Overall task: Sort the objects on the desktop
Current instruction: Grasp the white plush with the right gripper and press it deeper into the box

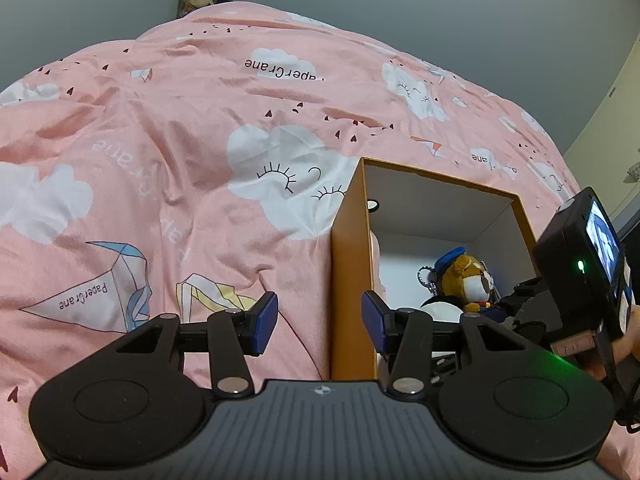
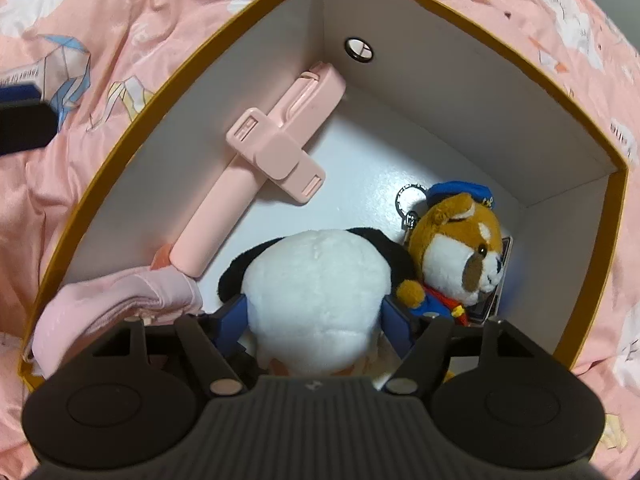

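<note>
one white and black plush toy [image 2: 316, 292] sits low inside the orange box [image 2: 168, 92], between the blue fingers [image 2: 394, 322] of the right gripper [image 2: 314, 320]. the fingers stand wide on either side of its round white body; whether the pads touch the plush i cannot tell from this angle. just beside it on the right lies a brown bear keychain [image 2: 460, 256] with a blue cap and a metal ring, resting against a dark flat thing that is mostly hidden. a pink selfie stick [image 2: 260, 152] leans along the white inner wall on the left, and a pale pink cloth [image 2: 116, 300] is bunched in the near left corner. a small round metal fitting [image 2: 359, 49] sits high on the inner wall.

the left gripper [image 1: 320, 320] hovers outside the box, its blue fingers [image 1: 264, 322] partly apart with nothing between them but the box's orange side wall [image 1: 348, 280] beyond. from this view the bear keychain [image 1: 468, 280] shows inside the box [image 1: 440, 178]. the box rests on a bed covered by a pink quilt [image 1: 160, 152] printed with clouds and paper cranes. the camera unit [image 1: 588, 268] of the right gripper shows at the right edge.
</note>
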Demonstrator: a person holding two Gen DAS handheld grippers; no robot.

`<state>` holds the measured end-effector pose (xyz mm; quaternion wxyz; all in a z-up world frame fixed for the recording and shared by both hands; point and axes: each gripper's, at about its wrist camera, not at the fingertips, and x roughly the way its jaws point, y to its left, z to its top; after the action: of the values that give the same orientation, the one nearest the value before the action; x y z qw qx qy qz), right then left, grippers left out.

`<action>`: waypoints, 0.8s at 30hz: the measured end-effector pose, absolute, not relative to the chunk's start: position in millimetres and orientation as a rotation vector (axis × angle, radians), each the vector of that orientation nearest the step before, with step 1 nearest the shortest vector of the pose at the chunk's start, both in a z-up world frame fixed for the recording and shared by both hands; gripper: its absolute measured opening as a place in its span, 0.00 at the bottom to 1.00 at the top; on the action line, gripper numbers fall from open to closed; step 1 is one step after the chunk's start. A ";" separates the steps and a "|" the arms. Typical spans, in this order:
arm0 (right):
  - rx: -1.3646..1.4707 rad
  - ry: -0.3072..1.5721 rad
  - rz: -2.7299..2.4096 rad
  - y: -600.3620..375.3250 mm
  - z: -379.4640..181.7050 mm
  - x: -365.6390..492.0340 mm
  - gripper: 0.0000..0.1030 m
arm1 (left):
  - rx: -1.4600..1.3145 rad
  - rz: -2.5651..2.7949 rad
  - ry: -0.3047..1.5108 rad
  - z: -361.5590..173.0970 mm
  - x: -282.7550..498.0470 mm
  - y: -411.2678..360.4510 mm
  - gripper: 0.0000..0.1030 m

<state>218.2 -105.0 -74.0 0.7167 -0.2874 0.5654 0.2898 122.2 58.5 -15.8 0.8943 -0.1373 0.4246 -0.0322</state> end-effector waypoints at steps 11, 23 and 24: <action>-0.182 1.239 0.664 -148.2 -46.9 234.0 0.62 | -0.285 -0.062 0.884 -15.9 123.3 55.9 0.52; 0.060 1.162 0.590 -146.8 -64.8 260.6 0.67 | -0.267 -0.052 0.894 -15.5 126.0 50.3 0.52; 0.034 1.140 0.599 -145.2 -63.6 257.2 0.67 | -0.266 -0.050 0.897 -16.1 126.4 50.4 0.52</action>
<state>257.2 -145.2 -63.6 0.7996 0.0160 0.5314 0.2792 126.4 50.4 -16.1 0.8923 -0.1283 0.4321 -0.0240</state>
